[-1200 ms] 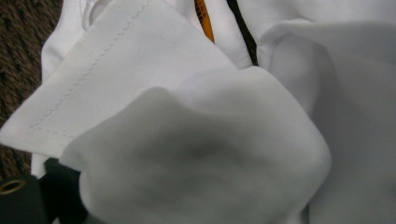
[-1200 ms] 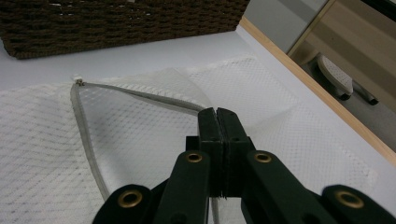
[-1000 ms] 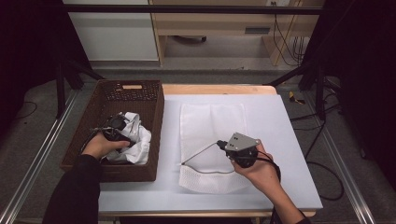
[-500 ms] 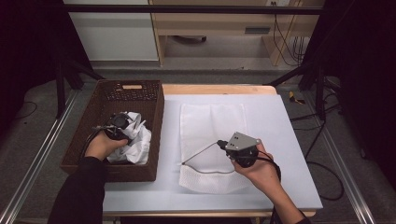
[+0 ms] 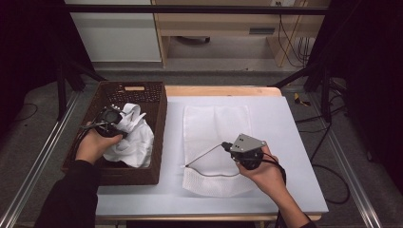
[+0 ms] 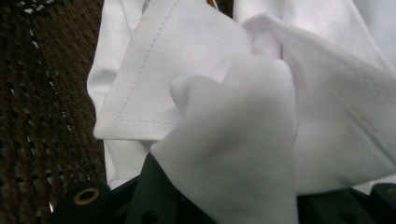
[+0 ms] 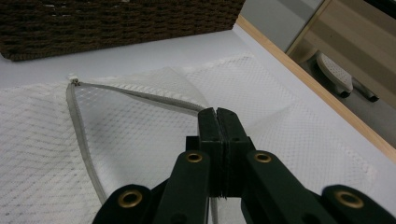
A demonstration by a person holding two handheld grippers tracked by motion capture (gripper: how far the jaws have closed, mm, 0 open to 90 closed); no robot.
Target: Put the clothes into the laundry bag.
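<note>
Nearest to us, our right gripper has its jaws pressed tight together on the upper lip of the mesh laundry bag, holding the zipper mouth propped open like a little tent. The bag lies flat across the middle of the desk, its mouth toward the near edge. That pinch looks thin to us: just a sliver of mesh by the zipper tape, so any tug from the hand could let the lip slip out and the mouth would flop shut.

Farther off, at the left edge of the desk, our left gripper sits in the wicker basket, where its jaws have just been closing on a fold of the white cloth, and they now pinch it. The grab is on a bunched fold, not a hem, so we figure the rest will trail and could snag on the basket's rim as it lifts. If the cloth comes over in a loose wad it may also catch on the zipper instead of going in, and dragging it could pull the whole bag across the desk.
</note>
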